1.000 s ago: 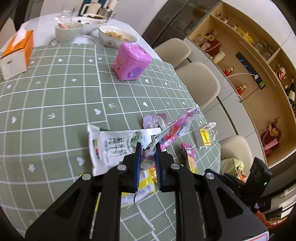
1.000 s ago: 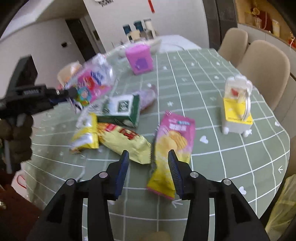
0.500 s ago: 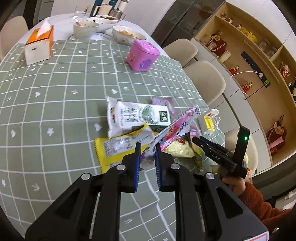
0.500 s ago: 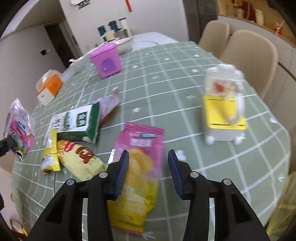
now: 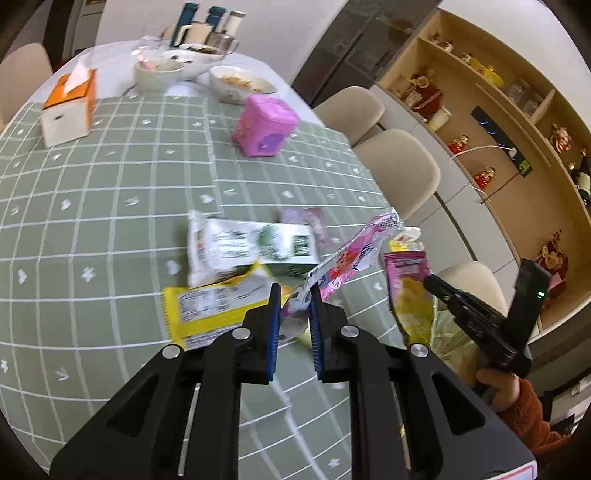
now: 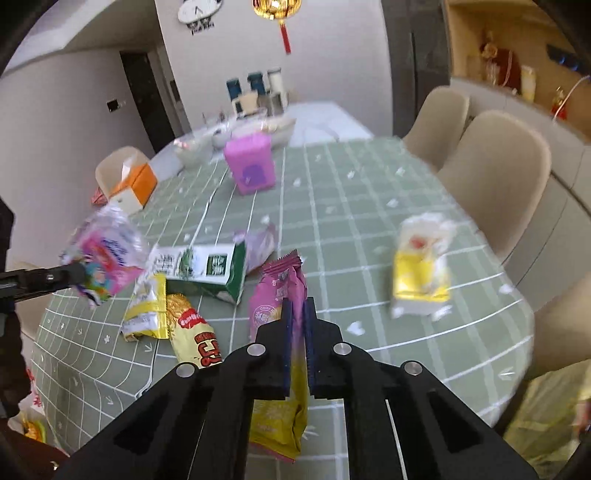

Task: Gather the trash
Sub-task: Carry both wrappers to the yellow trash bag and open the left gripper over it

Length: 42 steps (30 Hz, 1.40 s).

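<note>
A green checked cloth covers the table (image 5: pixel 110 192). Far across it stands a pink box (image 5: pixel 264 127), with an orange and white tissue box (image 5: pixel 68 109) well apart from it near the other edge. Beyond them, on the bare white end, sit bowls (image 5: pixel 240 83) and a cluster of jars (image 6: pixel 258 90), too blurred to tell their contents. A yellow and white holder (image 6: pixel 421 273) stands alone near the table's edge. Beige chairs (image 6: pixel 495 177) line that side. Wooden shelves (image 5: pixel 517 122) hold small figures. A clock (image 6: pixel 199 11) and a gold lantern (image 6: pixel 277 7) hang on the back wall.
</note>
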Each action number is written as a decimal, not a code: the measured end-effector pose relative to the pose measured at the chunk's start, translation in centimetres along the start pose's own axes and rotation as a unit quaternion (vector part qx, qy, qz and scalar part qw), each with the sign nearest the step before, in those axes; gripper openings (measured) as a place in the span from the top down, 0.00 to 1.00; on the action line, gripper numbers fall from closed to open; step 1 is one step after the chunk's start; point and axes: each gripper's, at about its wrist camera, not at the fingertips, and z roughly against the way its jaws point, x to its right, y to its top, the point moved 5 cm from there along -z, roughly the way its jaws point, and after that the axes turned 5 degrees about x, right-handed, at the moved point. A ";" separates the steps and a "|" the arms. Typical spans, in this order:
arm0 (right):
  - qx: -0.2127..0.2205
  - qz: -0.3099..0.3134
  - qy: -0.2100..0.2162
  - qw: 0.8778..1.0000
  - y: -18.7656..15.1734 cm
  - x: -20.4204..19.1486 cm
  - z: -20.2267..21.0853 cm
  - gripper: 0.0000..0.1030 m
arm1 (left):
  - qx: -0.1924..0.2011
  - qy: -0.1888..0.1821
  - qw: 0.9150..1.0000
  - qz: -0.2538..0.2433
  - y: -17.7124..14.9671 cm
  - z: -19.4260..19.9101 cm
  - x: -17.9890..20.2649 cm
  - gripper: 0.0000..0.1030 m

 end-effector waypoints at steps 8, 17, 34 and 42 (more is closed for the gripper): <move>0.050 0.000 -0.048 0.998 1.1 4.3 7.9 0.92 | -0.005 -0.039 0.999 -0.036 0.2 -2.1 7.4 0.87; 0.098 -0.021 -0.111 0.989 0.3 12.2 17.3 0.92 | -0.007 -0.098 0.991 -0.092 -0.2 -4.6 18.9 0.87; 0.128 -0.091 -0.216 0.964 -6.8 28.8 29.7 0.92 | -0.107 -0.178 0.964 -0.167 -9.1 -13.3 39.7 0.87; 0.138 -0.125 -0.226 0.956 -8.7 32.9 31.2 0.92 | -0.175 -0.160 0.950 -0.201 -14.0 -18.7 43.9 0.87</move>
